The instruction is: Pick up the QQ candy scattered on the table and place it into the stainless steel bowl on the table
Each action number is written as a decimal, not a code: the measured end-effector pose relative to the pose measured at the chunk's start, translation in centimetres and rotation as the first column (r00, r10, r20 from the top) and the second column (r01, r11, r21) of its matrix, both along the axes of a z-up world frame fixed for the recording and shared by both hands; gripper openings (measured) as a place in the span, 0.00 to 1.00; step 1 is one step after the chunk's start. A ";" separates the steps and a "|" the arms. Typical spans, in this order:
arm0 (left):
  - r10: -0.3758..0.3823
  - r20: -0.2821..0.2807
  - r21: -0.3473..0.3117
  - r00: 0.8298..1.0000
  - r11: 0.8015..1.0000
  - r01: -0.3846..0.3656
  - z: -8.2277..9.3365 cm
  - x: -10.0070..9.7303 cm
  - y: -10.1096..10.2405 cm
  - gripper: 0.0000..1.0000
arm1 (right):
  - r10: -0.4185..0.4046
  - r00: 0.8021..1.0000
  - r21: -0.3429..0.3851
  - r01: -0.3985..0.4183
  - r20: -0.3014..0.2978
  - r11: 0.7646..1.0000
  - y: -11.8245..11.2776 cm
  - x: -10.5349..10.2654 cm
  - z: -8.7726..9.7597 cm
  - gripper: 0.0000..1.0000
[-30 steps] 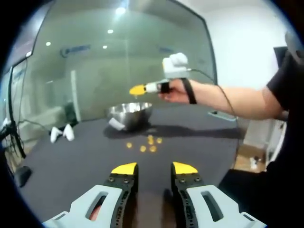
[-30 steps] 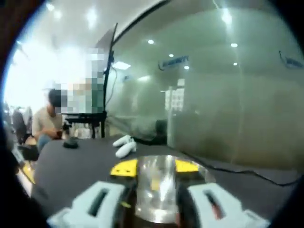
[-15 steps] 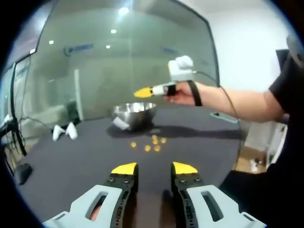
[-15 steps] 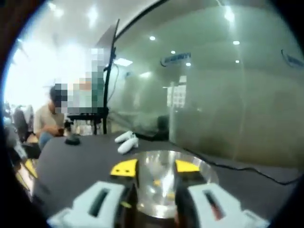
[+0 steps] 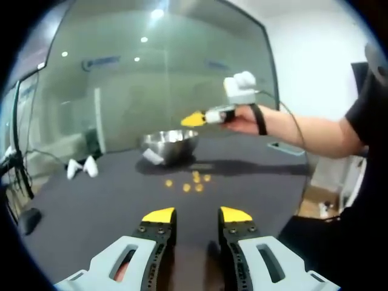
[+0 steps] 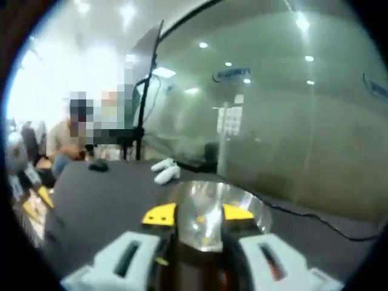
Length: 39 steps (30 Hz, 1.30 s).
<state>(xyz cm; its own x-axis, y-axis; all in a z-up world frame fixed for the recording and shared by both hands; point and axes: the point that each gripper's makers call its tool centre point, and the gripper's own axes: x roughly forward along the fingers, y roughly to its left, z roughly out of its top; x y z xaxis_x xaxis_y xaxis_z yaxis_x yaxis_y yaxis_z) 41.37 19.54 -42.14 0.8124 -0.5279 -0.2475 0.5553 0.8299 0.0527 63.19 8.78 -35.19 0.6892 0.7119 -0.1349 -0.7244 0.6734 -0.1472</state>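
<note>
Glass-walled office, seated person

At frame centre, the bowl is polished, mirror-bright metal; the worktop around it looks matt dark cloth; behind stands a glossy glass wall.

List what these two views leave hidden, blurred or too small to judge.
- Left gripper view: candies too small and far to count reliably.
- Left gripper view: stainless steel bowl contents hidden by its near wall.
- Right gripper view: bowl interior blurred; yellow specks may be candy or reflections.
- Left gripper view: right tool seen side-on, open or shut unclear.
- Right gripper view: white objects too blurred to identify.
</note>
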 end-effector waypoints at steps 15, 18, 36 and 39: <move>-0.022 0.002 -0.036 1.000 0.999 0.022 0.4 -0.1 0.0 0.29 | 0.081 0.995 0.000 -0.081 -0.065 0.997 -6.1 -9.6 -5.5 0.27; -0.026 -0.002 -0.051 1.000 0.998 0.025 0.2 -0.1 -0.2 0.29 | 0.070 0.989 0.022 -0.068 -0.130 0.997 -7.3 -10.6 -7.7 0.26; -0.029 0.000 -0.021 1.000 0.999 0.029 0.1 0.3 -0.3 0.29 | 0.080 0.983 0.003 -0.081 -0.163 0.997 -6.0 -10.9 -9.9 0.25; -0.027 -0.002 -0.021 1.000 0.999 0.027 0.0 0.3 -0.1 0.29 | 0.095 0.981 -0.006 -0.098 -0.167 0.995 -5.3 -10.9 -10.2 0.25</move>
<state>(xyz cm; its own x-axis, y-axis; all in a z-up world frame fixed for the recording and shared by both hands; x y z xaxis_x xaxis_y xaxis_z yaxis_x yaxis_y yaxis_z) 41.66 19.40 -42.16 0.7973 -0.5546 -0.2382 0.5776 0.8156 0.0342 52.30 3.46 -45.36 0.5846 0.7711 -0.2523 -0.8010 0.5980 -0.0287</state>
